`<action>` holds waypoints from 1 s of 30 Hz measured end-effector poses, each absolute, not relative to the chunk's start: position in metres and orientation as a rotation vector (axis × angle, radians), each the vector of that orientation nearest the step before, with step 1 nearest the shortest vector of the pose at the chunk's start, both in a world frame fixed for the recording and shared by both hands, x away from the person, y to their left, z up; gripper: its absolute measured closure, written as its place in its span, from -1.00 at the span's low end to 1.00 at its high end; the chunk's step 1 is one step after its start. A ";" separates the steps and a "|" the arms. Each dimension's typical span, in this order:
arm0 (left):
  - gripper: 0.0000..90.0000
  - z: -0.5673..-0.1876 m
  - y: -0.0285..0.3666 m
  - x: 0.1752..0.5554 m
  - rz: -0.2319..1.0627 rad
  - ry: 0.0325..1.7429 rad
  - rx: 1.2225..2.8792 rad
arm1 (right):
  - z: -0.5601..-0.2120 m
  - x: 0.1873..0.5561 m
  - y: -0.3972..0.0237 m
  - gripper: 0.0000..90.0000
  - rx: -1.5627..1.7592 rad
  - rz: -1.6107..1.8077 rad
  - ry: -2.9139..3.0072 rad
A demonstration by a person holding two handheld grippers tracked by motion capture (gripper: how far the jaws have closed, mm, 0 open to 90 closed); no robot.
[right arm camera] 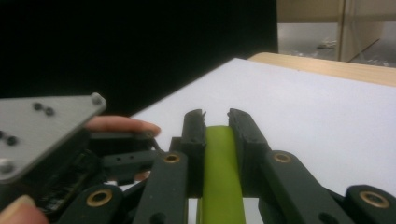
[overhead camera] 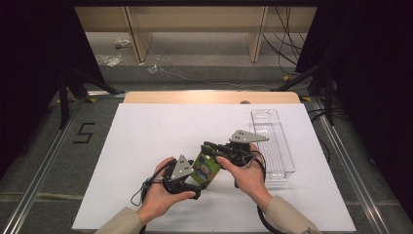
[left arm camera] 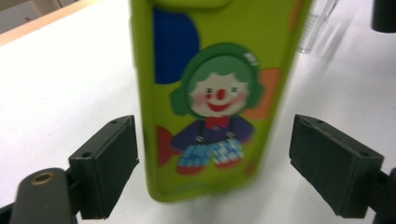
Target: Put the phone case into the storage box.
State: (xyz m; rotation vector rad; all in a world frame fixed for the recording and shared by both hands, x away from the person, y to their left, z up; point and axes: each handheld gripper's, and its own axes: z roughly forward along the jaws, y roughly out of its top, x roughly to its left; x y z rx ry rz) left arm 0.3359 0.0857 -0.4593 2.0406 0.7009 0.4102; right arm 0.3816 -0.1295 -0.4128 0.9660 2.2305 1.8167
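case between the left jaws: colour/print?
Lime green case with a cartoon clown print; clearest in the left gripper view.

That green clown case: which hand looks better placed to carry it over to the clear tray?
Probably the right. The right gripper has its fingers clamped on the green clown case and is the one nearer the clear tray. The left gripper stands open, its fingers off the case.

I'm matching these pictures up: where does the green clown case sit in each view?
High view: green clown case, lower centre, between both hands.
Left gripper view: centre, upright between open jaws, clear of both.
Right gripper view: bottom centre, its edge clamped in the jaws.
Shared landmark: white table sheet.
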 end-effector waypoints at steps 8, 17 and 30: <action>-0.66 -0.461 0.090 0.339 0.378 0.724 2.009 | -0.405 0.385 -0.141 0.73 0.920 1.771 2.223; -0.63 -0.463 0.092 0.340 0.368 0.736 2.000 | -0.400 0.385 -0.144 0.73 0.846 1.708 2.268; -0.55 -0.464 0.093 0.341 0.352 0.732 1.991 | -0.395 0.385 -0.144 0.73 0.760 1.660 2.317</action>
